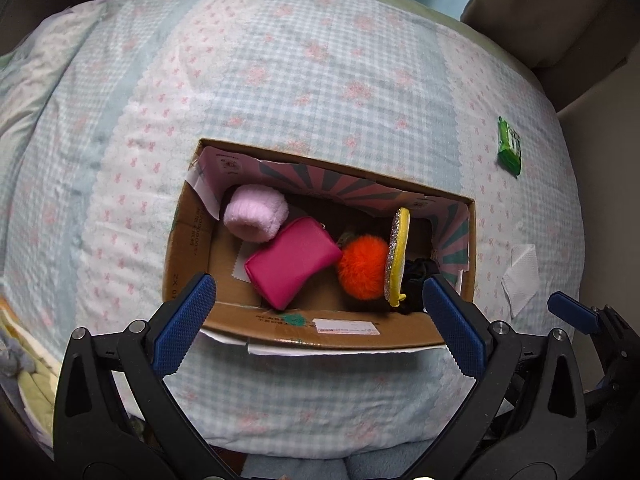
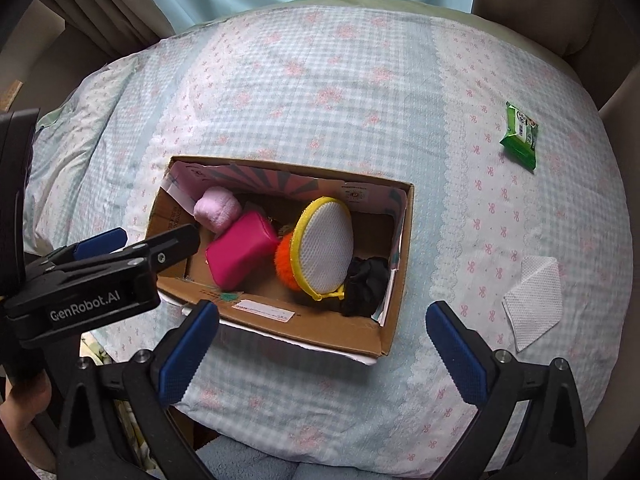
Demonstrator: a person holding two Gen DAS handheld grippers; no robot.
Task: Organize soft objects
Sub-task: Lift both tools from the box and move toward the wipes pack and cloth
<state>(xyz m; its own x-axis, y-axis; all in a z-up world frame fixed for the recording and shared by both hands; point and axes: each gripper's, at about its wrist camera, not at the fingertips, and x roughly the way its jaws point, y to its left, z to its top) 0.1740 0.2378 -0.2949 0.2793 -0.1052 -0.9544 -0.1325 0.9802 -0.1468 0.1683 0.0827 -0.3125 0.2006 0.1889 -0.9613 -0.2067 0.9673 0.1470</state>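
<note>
box (image 1: 320,334) cardboard, open, on checked quilt (image 1: 320,60), just ahead of left gripper (image 1: 316,300) | left wide, empty | right gripper (image 2: 322,340) wide, empty, box ahead-left | inside: fuzzy pink roll (image 1: 256,212), magenta pouch (image 1: 290,262), orange pompom (image 1: 362,266), yellow-rimmed mesh bag (image 2: 324,246), black cloth (image 2: 366,286) | white cloth (image 2: 534,302), green packet (image 2: 520,136) on quilt right of box

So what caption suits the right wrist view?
Open right gripper above a cardboard box of soft objects on a quilt.

A checked quilt (image 2: 320,80) carries a cardboard box (image 2: 288,330), green packet (image 2: 520,136) and white cloth (image 2: 534,302).
</note>
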